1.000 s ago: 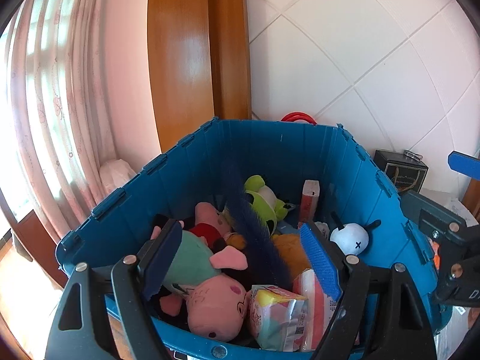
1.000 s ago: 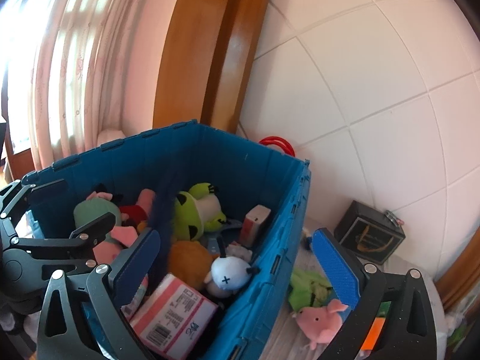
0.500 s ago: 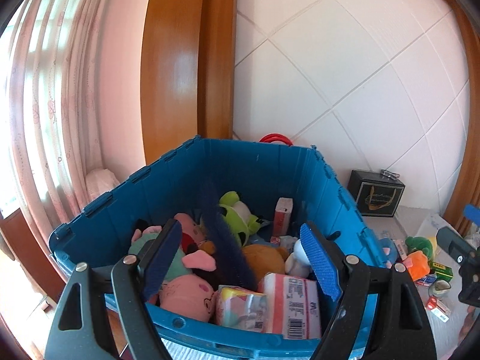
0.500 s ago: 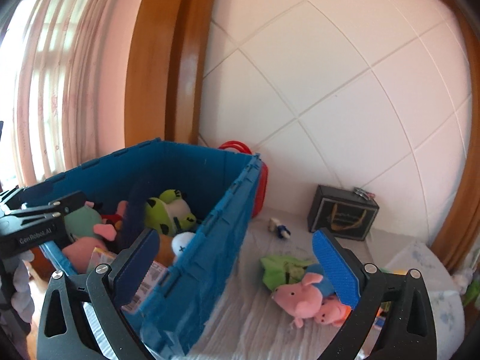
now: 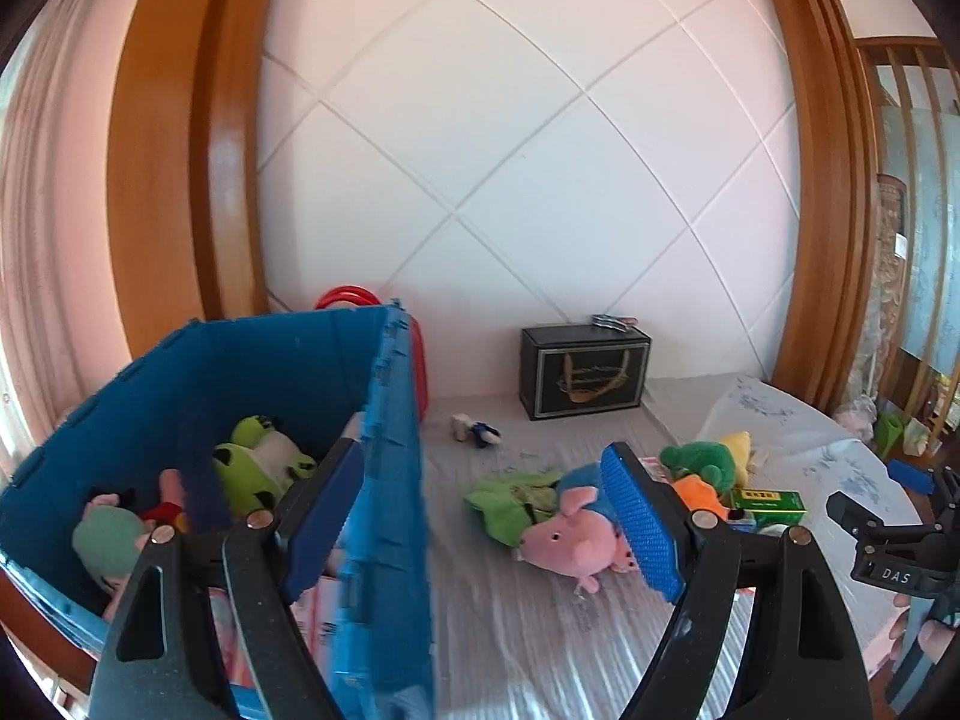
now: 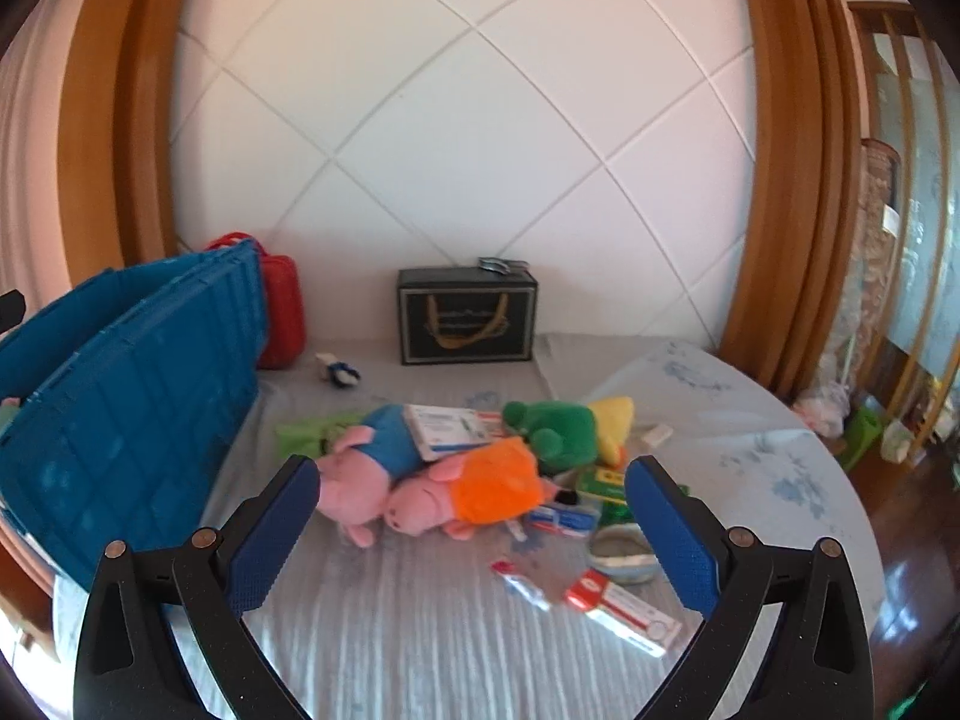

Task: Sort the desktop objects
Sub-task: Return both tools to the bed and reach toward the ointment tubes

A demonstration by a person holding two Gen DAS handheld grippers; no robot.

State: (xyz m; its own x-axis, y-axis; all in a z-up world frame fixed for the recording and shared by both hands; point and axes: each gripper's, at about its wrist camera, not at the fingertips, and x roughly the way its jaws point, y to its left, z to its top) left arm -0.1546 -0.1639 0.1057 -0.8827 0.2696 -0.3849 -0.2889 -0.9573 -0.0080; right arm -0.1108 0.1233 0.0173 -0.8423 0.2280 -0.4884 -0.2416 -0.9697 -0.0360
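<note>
While both tongs stand wide and empty, the left tongs [image 5: 486, 519] straddle the bin [image 5: 384, 480] wall, plush toys inside at their left. Between the right tongs [image 6: 468, 516] lie 2 pigs [image 6: 420, 480] on the worktop [image 6: 420, 630], boxes [image 6: 624, 609] near their right finger.

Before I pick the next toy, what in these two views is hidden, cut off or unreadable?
- Blue plastic crate, left wrist view: its near wall and the left claw hide most of the contents.
- Same crate, right wrist view: only the outside wall shows.
- Flat white carton, right wrist view: print too small.
- Right claw, left wrist view: cut off by the edge.
- Green cloth: partly under the blue-shirted pink pig plush.
</note>
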